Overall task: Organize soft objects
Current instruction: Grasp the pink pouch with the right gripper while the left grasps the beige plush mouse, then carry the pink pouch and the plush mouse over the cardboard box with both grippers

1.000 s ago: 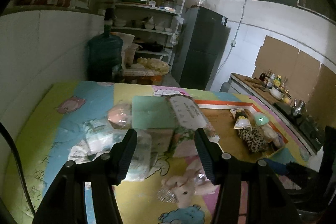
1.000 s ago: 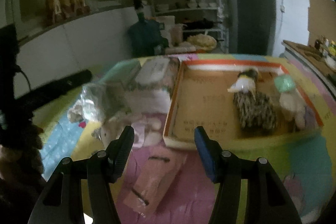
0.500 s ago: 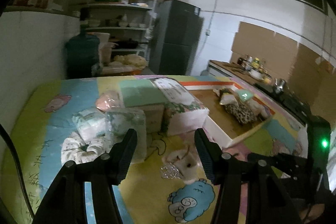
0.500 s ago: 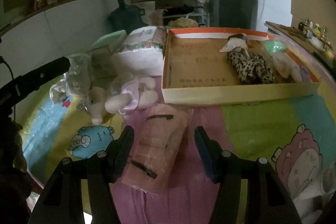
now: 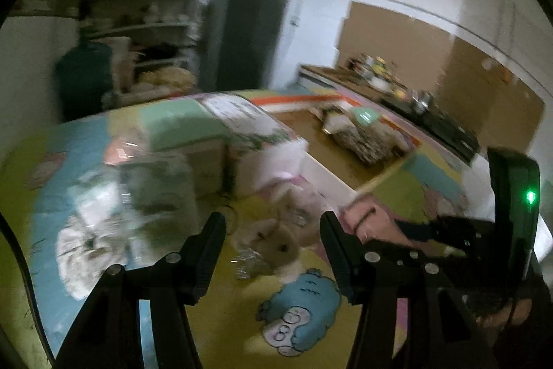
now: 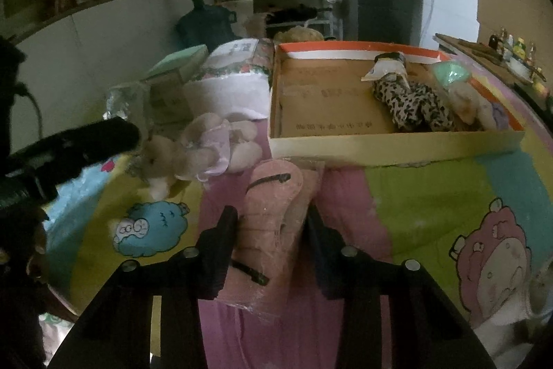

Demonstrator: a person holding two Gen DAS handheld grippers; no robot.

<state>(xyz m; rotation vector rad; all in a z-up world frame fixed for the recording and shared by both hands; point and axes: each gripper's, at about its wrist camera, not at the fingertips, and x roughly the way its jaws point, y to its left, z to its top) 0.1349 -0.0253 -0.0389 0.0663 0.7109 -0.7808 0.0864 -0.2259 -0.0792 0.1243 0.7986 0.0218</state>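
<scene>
Right wrist view: right gripper (image 6: 271,223) straddles pink slipper (image 6: 268,220), jaws apart, positioned to lift it toward box (image 6: 394,149). Left gripper (image 5: 273,241) spread wide, empty.

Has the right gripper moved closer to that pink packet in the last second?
Yes. The right gripper advanced toward the cardboard tray; the pink plastic-wrapped packet now lies between its open fingers.

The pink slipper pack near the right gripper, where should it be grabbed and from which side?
Grip the pink slipper pack across its narrow width at the near half, coming from the near end along its length, probably. It lies flat and long, pointing toward the cardboard tray, and the right gripper already straddles it with jaws on either long side.
</scene>
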